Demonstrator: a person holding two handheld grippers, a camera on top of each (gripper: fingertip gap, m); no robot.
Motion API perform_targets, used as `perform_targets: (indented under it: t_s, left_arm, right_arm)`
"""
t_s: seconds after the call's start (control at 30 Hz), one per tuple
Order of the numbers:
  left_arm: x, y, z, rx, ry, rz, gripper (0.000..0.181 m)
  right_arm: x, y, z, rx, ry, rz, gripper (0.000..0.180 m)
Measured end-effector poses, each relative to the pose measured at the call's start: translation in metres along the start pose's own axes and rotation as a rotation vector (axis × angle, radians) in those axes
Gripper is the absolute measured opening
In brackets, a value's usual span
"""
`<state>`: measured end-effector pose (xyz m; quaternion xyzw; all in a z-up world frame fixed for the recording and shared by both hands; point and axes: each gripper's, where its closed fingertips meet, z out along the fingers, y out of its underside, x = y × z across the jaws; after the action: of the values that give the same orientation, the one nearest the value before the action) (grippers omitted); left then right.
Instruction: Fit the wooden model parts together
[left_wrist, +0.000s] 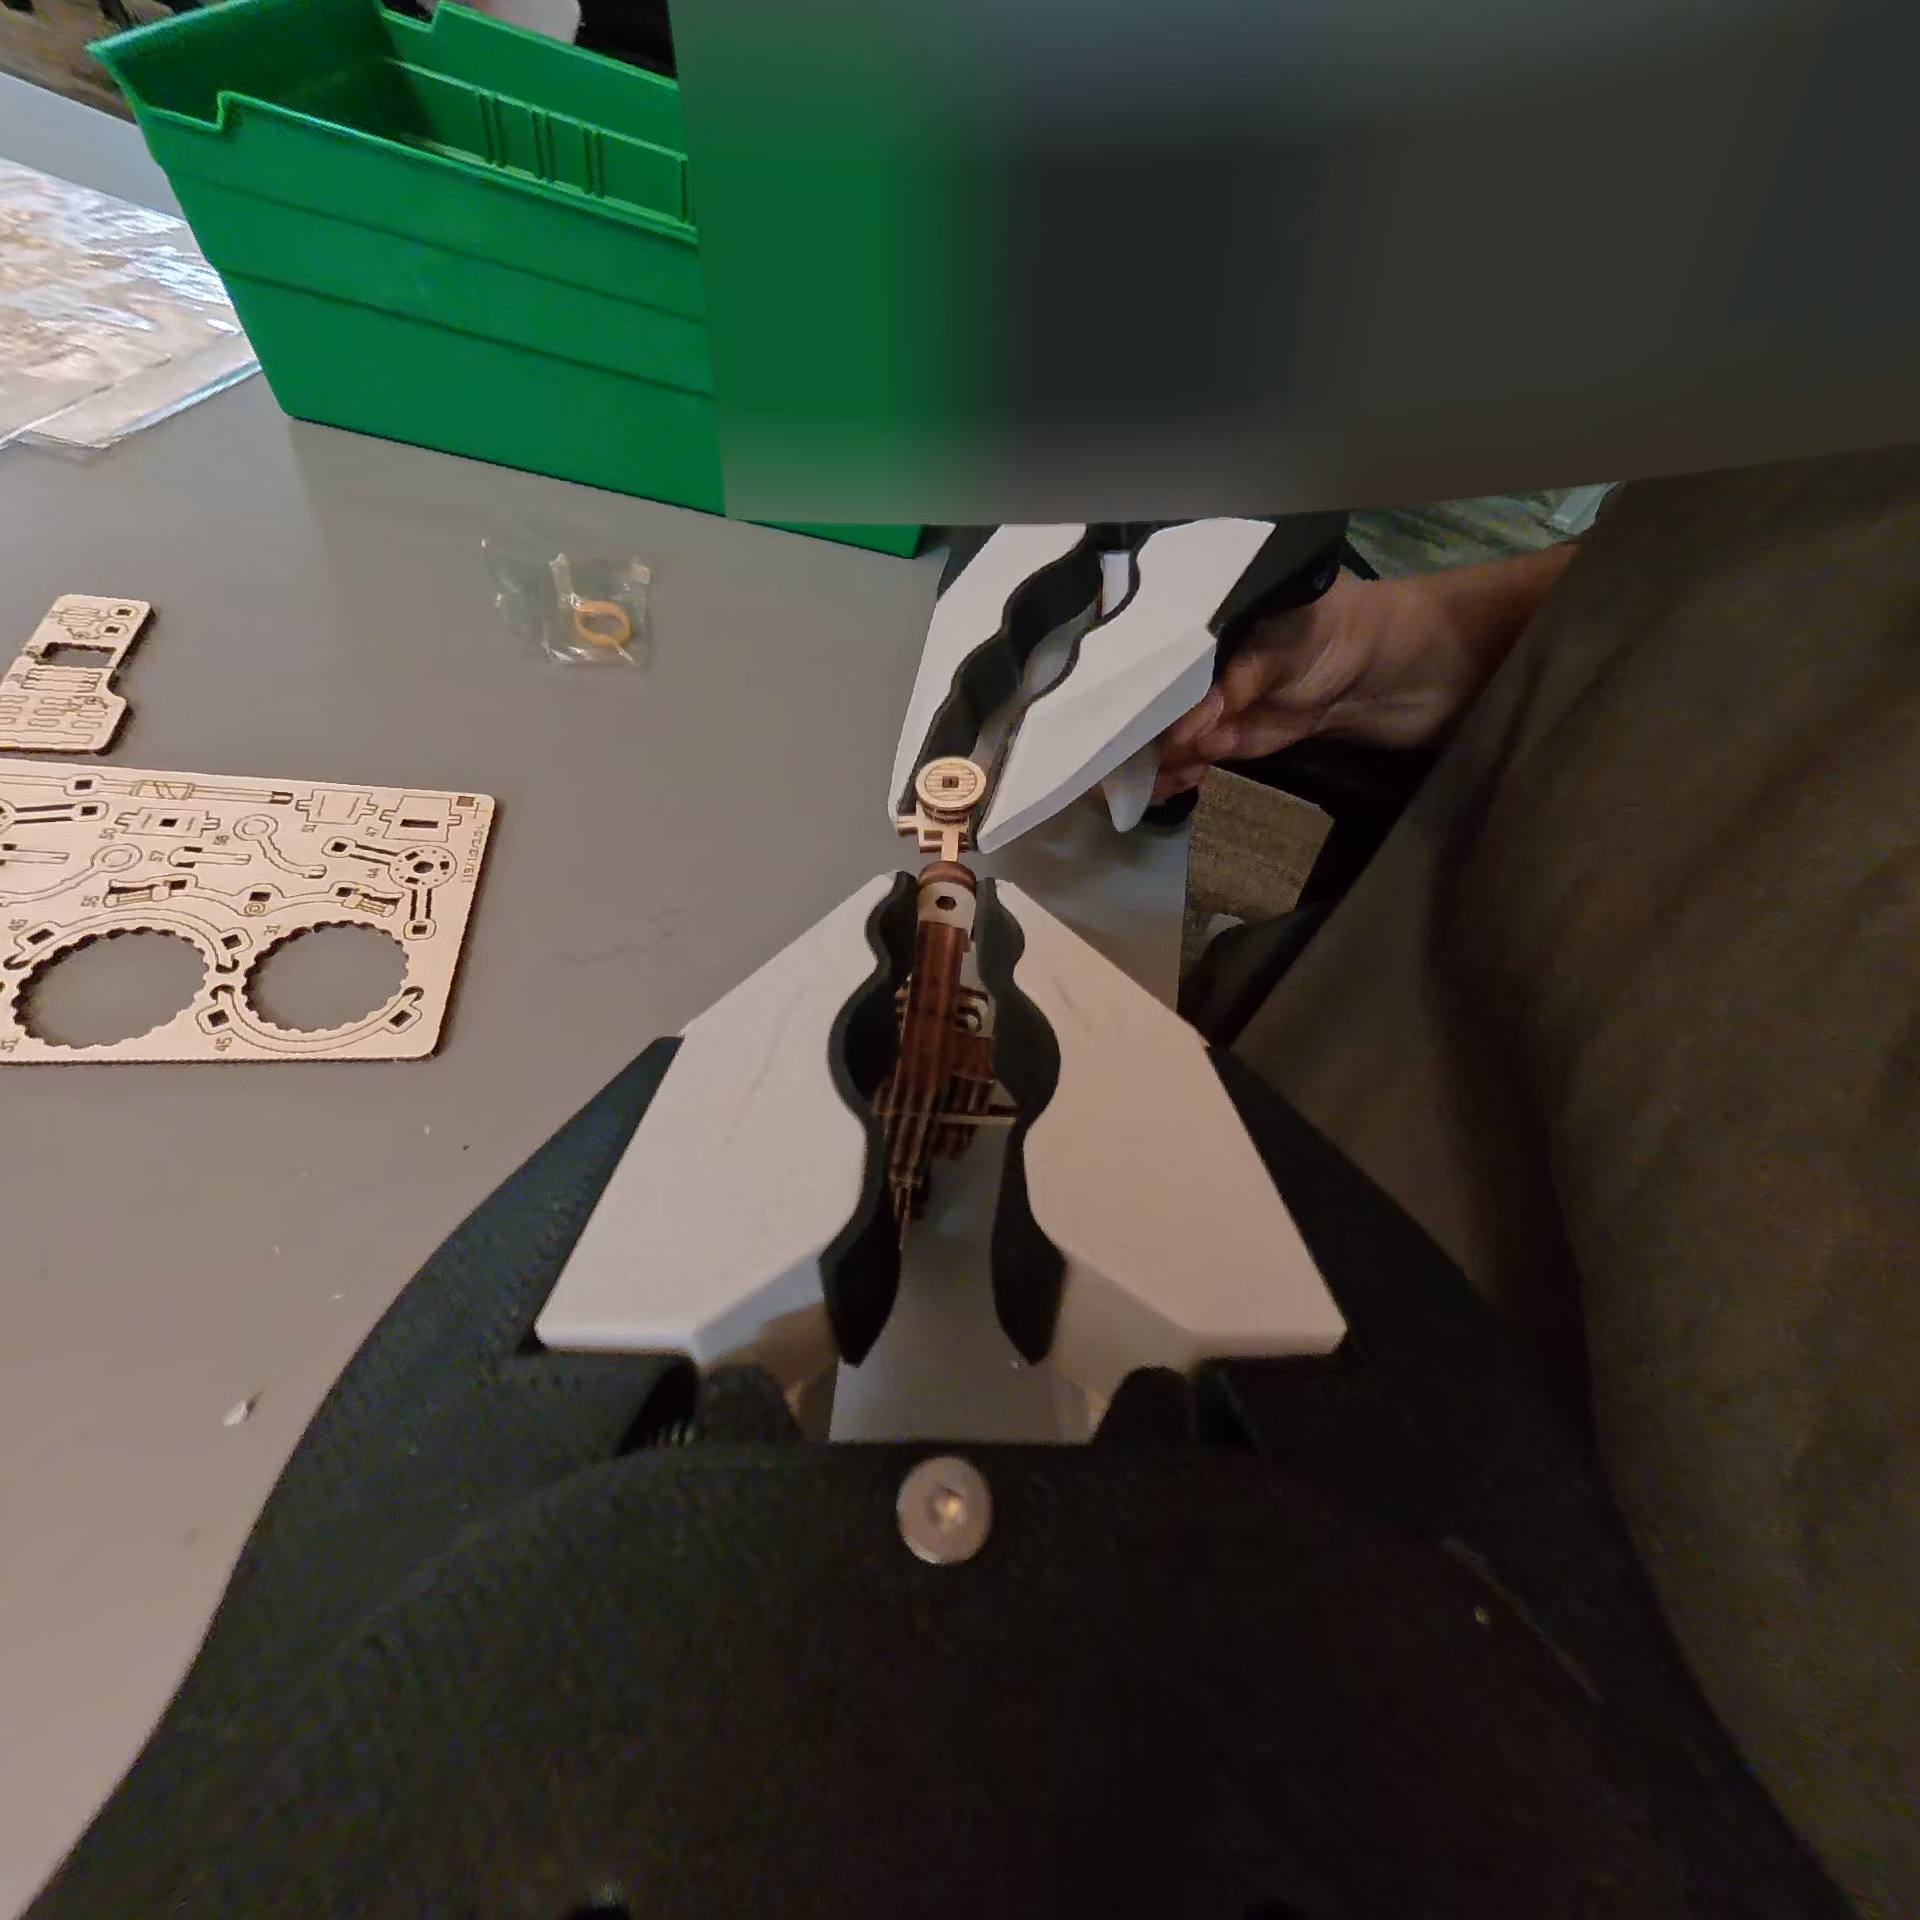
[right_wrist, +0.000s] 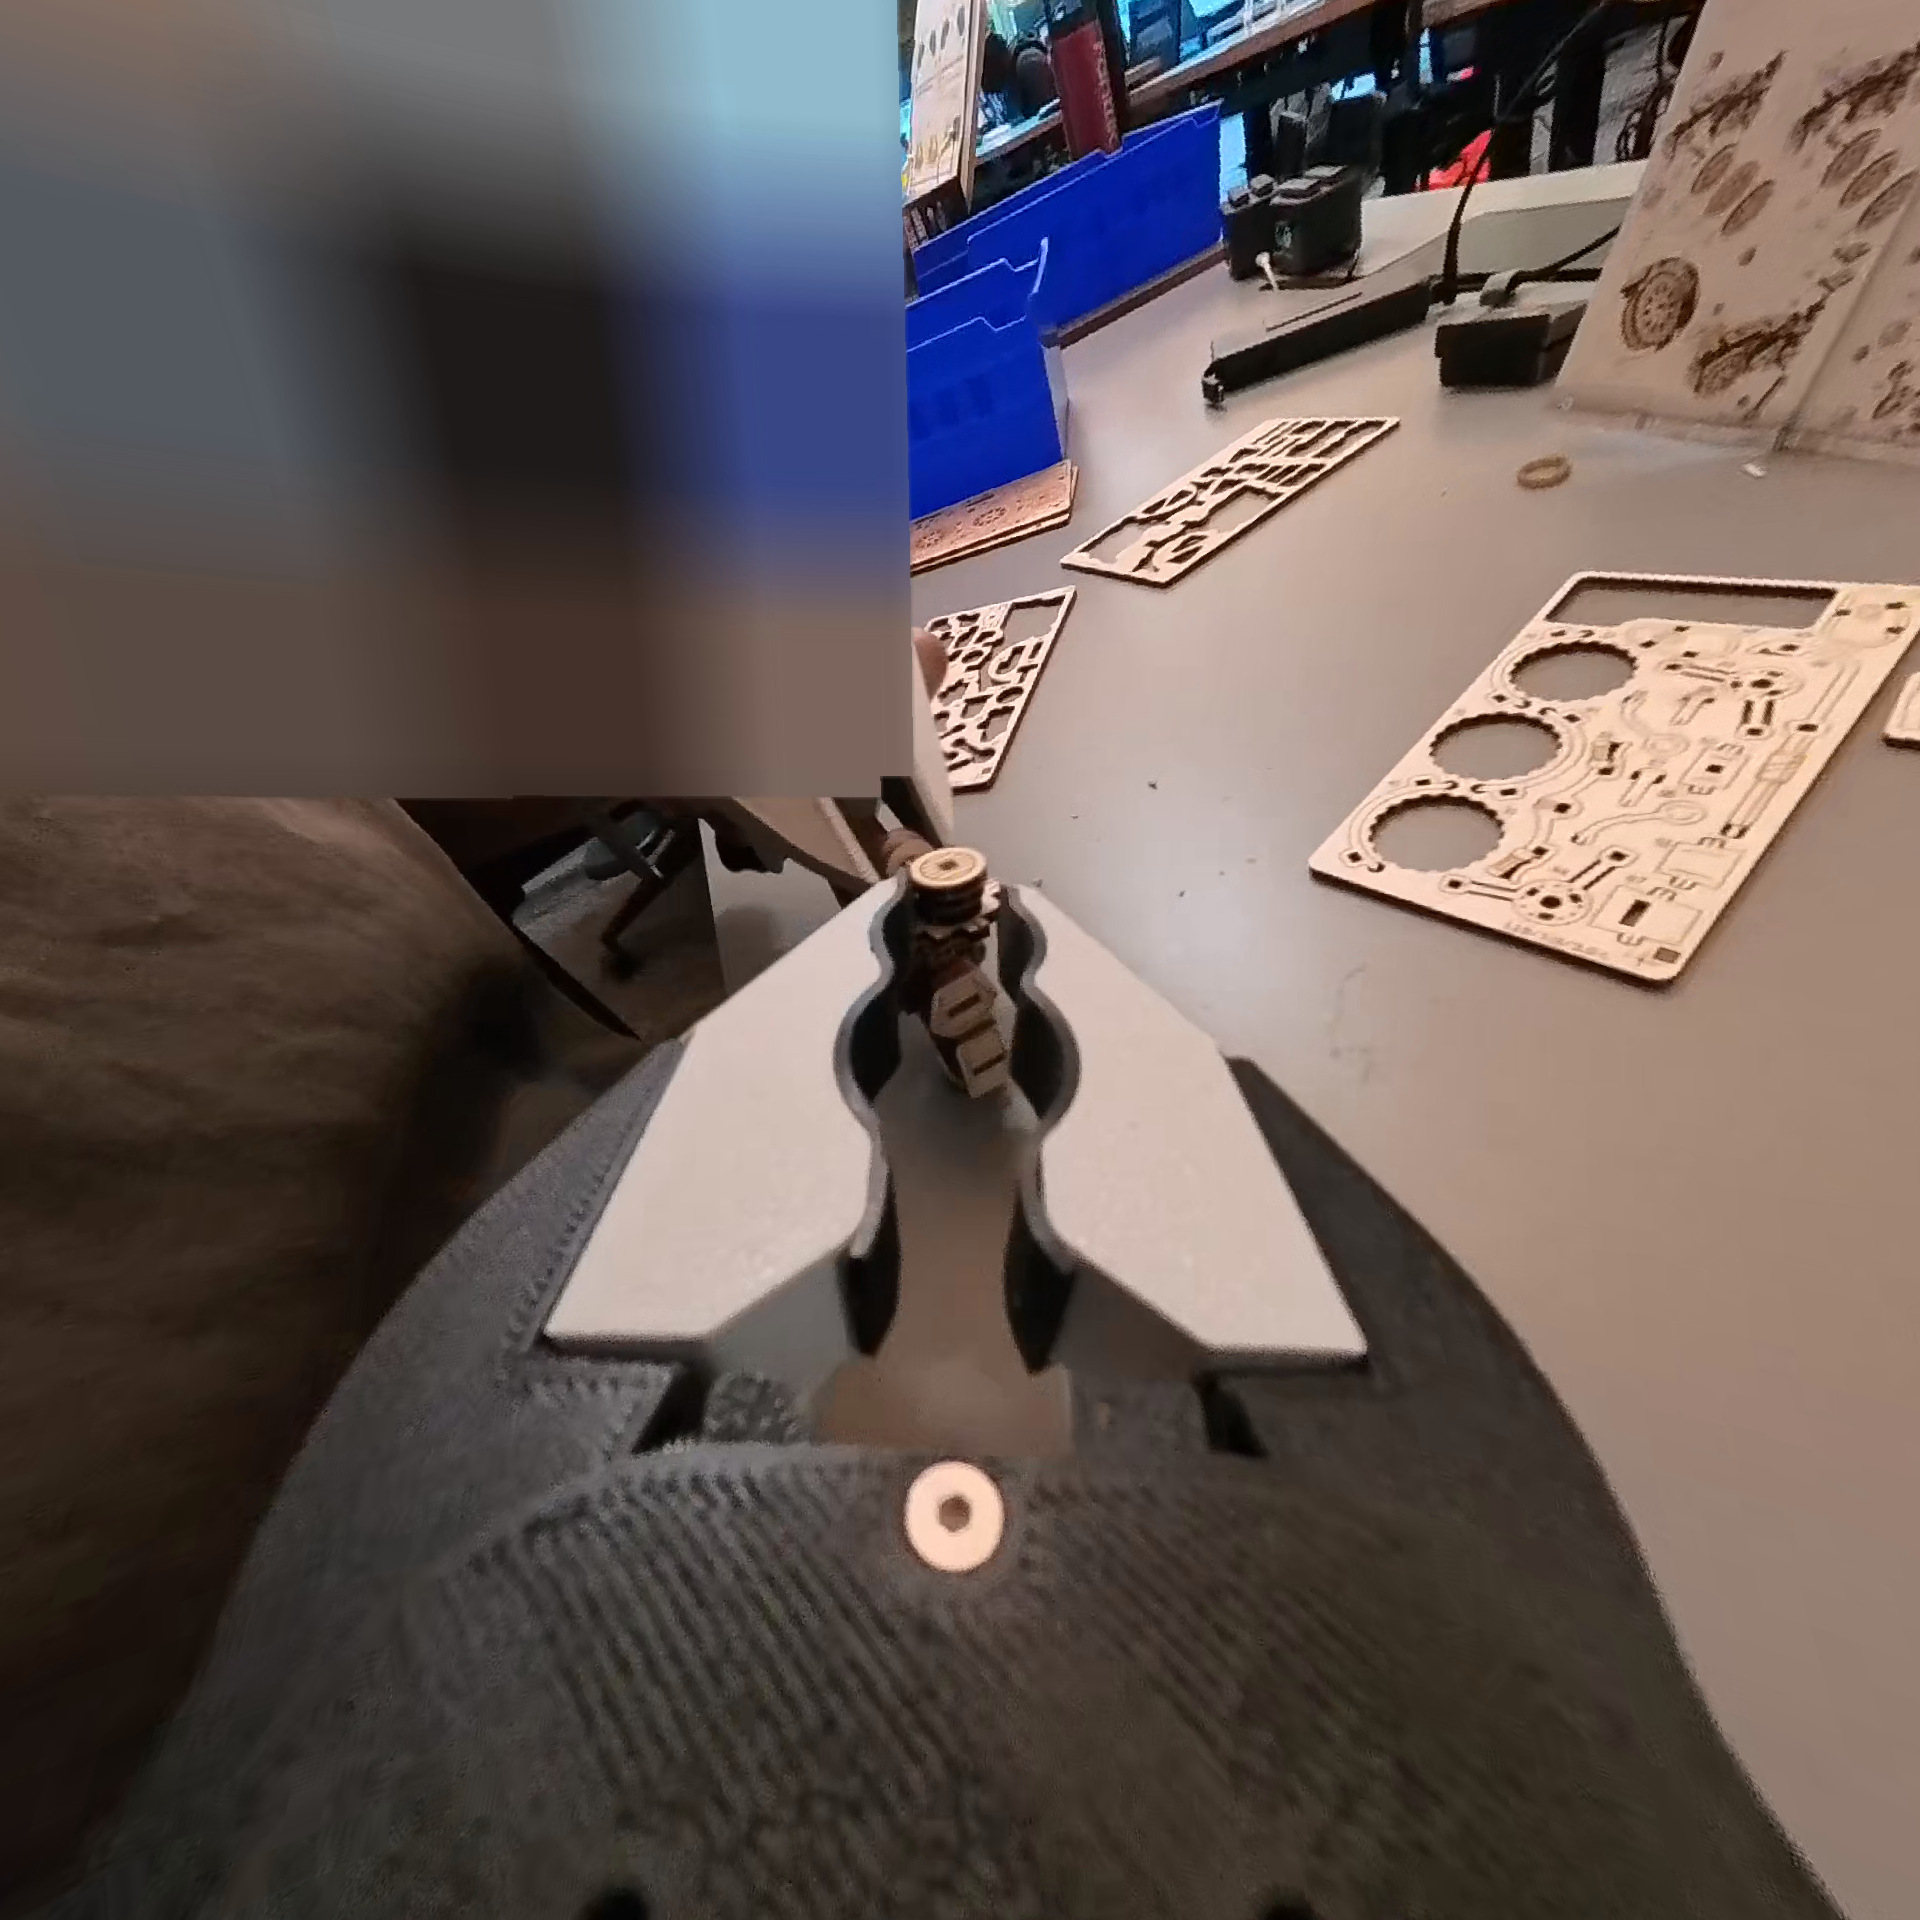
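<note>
In the left wrist view my left gripper (left_wrist: 943, 885) is shut on a dark brown layered wooden sub-assembly (left_wrist: 935, 1049), whose pale tip pokes out between the fingertips. My right gripper (left_wrist: 943, 833) comes in from above, held by a hand (left_wrist: 1351, 675), and is shut on a small pale wooden part with a round head (left_wrist: 952, 788). The small part's stem meets the sub-assembly's tip, tip to tip. In the right wrist view my right gripper (right_wrist: 956, 889) clamps the same small part (right_wrist: 945, 875); the sub-assembly is mostly hidden behind it.
On the grey table lie a laser-cut wooden sheet (left_wrist: 239, 914), a smaller sheet piece (left_wrist: 62, 675), a bagged rubber band (left_wrist: 592, 623) and a green bin (left_wrist: 447, 260). The right wrist view shows more sheets (right_wrist: 1621, 779) (right_wrist: 1226, 499), a blue bin (right_wrist: 997, 364) and a booklet (right_wrist: 1766, 229). The table edge (left_wrist: 1179, 935) is just right of the grippers.
</note>
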<state>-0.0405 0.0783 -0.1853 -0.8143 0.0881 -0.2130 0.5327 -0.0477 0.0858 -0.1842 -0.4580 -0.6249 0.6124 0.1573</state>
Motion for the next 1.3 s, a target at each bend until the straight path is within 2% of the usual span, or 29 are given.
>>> perform_targets:
  t_s: [0.37,0.53,0.67,0.77,1.17,1.3]
  left_arm:
    - [-0.0041,-0.0007,-0.0003,0.010,-0.018,0.000,0.010]
    - [-0.0018,-0.0002,0.0003,-0.001,-0.007,0.008,0.010]
    - [-0.0004,0.0004,0.0006,-0.026,-0.012,0.024,0.009]
    - [-0.0007,0.0006,0.0005,-0.037,-0.033,0.043,0.009]
    - [0.0002,0.0008,0.0019,-0.048,-0.047,0.056,0.009]
    - [-0.0004,0.0006,0.0011,-0.048,-0.049,0.057,0.009]
  right_arm:
    - [0.0009,0.0074,0.0048,-0.021,-0.061,0.234,0.014]
    - [0.0005,0.0063,0.0034,-0.020,-0.051,0.138,0.013]
    - [-0.0002,0.0044,0.0014,-0.081,-0.002,-0.070,0.013]
    - [-0.0005,0.0033,0.0015,-0.126,0.008,-0.153,0.014]
    - [-0.0011,0.0037,0.0017,-0.220,-0.069,0.015,0.014]
    - [-0.0011,0.0027,0.0024,-0.235,-0.045,-0.080,0.014]
